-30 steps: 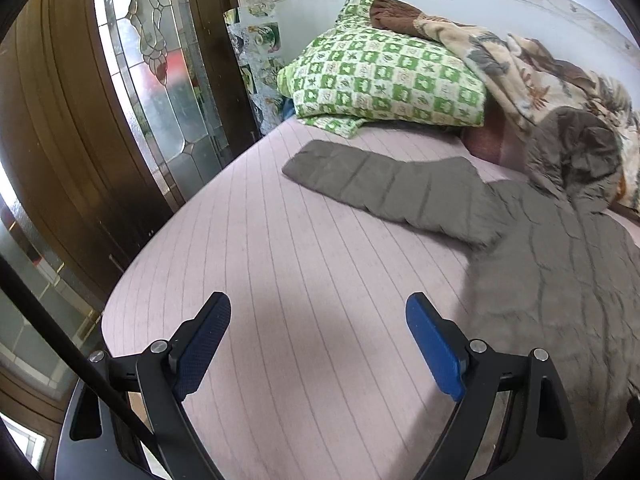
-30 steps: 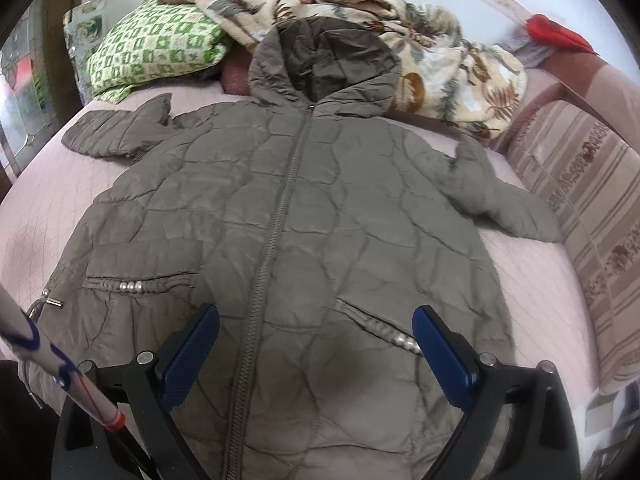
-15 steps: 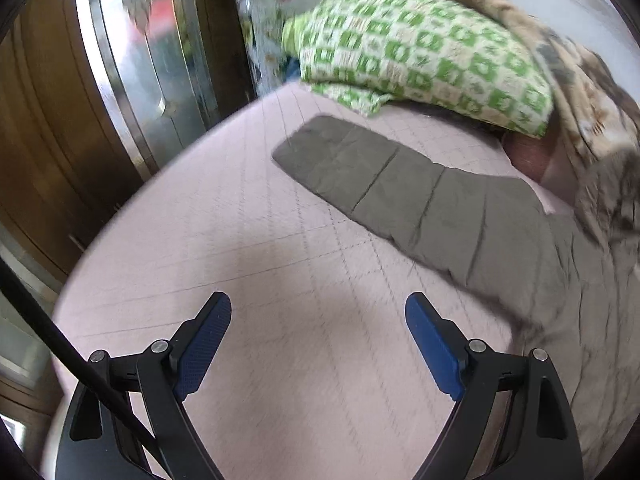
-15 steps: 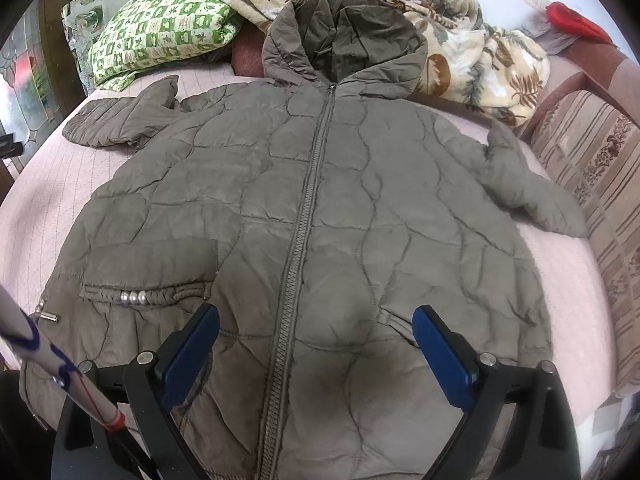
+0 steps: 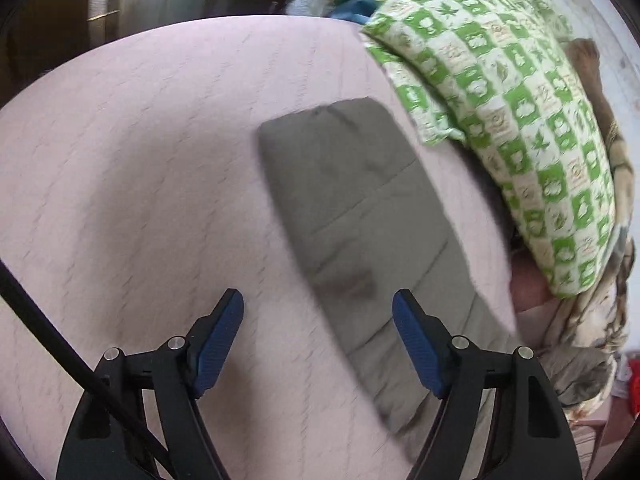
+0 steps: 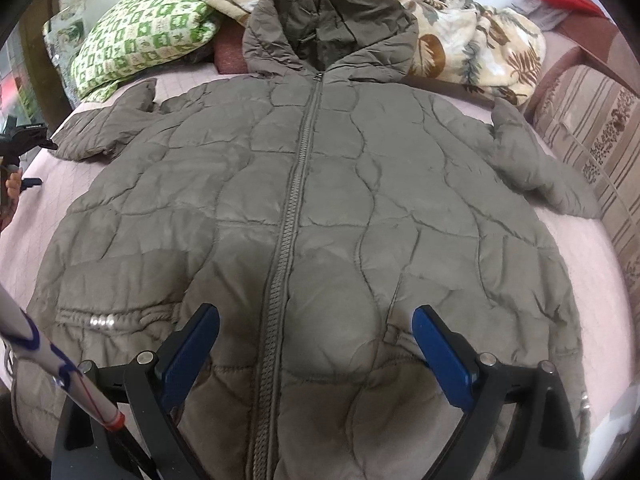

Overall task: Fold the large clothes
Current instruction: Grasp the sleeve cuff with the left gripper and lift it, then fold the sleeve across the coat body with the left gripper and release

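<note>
The left gripper (image 5: 318, 336) hangs over the bed with its blue pads (image 5: 416, 348) apart; its jaws have just been closing a little, and nothing is pinched between them. The end of the jacket's sleeve (image 5: 360, 216) lies flat beneath and just beyond them, running from the middle of the left wrist view down toward the lower right, blurred by motion. It rests on the pink quilted bedspread (image 5: 140, 160), which fills the left half of that view. At the upper right a green-and-white checked pillow (image 5: 500, 92) sits beside the sleeve's end, its lower corner close to the sleeve.

The right gripper (image 6: 316, 344) hovers with its pads spread wide, empty, above the lower front of the grey-brown quilted jacket (image 6: 400, 200). The jacket lies face up and spread across the bed, filling most of the right wrist view, its zipper (image 6: 296, 200) closed and running up the middle to the hood (image 6: 332, 20) at the top. Both sleeves stretch outward, one to the upper left, one to the right edge. A pocket with silver studs (image 6: 102, 322) shows at the lower left. Behind the hood a leaf-patterned blanket (image 6: 480, 40) is heaped along the top, with the checked pillow at the upper left of the same view. A striped cushion (image 6: 592, 140) runs down the right side.
</note>
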The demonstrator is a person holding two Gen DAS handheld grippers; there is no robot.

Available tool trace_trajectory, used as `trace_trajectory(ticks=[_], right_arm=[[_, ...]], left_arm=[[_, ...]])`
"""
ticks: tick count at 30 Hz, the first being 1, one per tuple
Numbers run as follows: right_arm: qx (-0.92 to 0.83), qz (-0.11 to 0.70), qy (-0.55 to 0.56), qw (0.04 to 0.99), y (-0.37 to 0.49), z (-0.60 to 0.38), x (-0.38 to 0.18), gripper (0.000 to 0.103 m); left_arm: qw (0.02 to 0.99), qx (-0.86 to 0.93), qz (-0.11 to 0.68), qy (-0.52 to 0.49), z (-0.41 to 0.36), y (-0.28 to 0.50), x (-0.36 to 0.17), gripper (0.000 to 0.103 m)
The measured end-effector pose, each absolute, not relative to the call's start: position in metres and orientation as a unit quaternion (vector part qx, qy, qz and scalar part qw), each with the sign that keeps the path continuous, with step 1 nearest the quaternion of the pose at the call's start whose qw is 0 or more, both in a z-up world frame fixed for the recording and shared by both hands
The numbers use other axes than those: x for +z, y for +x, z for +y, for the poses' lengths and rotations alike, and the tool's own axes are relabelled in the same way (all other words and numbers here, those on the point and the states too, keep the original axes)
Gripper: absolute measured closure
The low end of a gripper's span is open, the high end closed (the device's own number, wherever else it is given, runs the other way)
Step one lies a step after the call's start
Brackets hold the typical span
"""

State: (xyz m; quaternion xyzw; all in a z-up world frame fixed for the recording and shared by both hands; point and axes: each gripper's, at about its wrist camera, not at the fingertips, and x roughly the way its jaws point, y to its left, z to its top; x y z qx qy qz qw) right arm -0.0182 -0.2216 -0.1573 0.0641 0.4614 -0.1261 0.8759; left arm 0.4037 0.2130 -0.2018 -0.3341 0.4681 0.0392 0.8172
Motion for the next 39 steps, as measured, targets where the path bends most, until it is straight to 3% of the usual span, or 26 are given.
trace_trajectory(ticks=[7,8,9,11,14,20,25,30,35,37,39], right_arm=[[-0.138,0.46,0.065,0.875,-0.006,-0.227,-0.166,0.004],[-0.139,0.46,0.061,0.875,-0.004,-0.227,-0.168,0.004],[-0.14,0.461,0.057,0.874,-0.003,-0.226,-0.169,0.004],[-0.142,0.461,0.051,0.875,0.0,-0.225,-0.171,0.004],[-0.142,0.46,0.047,0.875,0.0,-0.225,-0.173,0.004],[-0.136,0.447,0.072,0.881,-0.006,-0.231,-0.165,0.005],[-0.137,0.412,0.092,0.896,-0.027,-0.24,-0.139,0.006],[-0.15,0.391,0.111,0.901,-0.055,-0.254,-0.122,0.006],[-0.17,0.377,0.128,0.901,-0.081,-0.273,-0.111,0.006],[-0.179,0.373,0.135,0.9,-0.091,-0.283,-0.108,0.006],[-0.188,0.371,0.143,0.898,-0.099,-0.293,-0.106,0.006]], left_arm=[[0.819,0.042,0.458,-0.342,0.211,0.445,-0.206,0.027],[0.821,0.054,0.463,-0.33,0.208,0.449,-0.204,0.032],[0.823,0.067,0.467,-0.317,0.206,0.449,-0.202,0.055],[0.821,0.076,0.488,-0.287,0.198,0.451,-0.198,0.088],[0.826,0.069,0.483,-0.281,0.191,0.442,-0.181,0.092],[0.857,-0.003,0.45,-0.251,0.142,0.399,-0.109,0.094],[0.867,-0.103,0.439,-0.212,0.054,0.35,-0.06,0.094],[0.854,-0.191,0.45,-0.175,-0.041,0.301,-0.053,0.094],[0.833,-0.223,0.489,-0.135,-0.125,0.264,-0.087,0.093],[0.831,-0.212,0.502,-0.106,-0.146,0.248,-0.102,0.089],[0.826,-0.213,0.516,-0.084,-0.156,0.23,-0.111,0.068]])
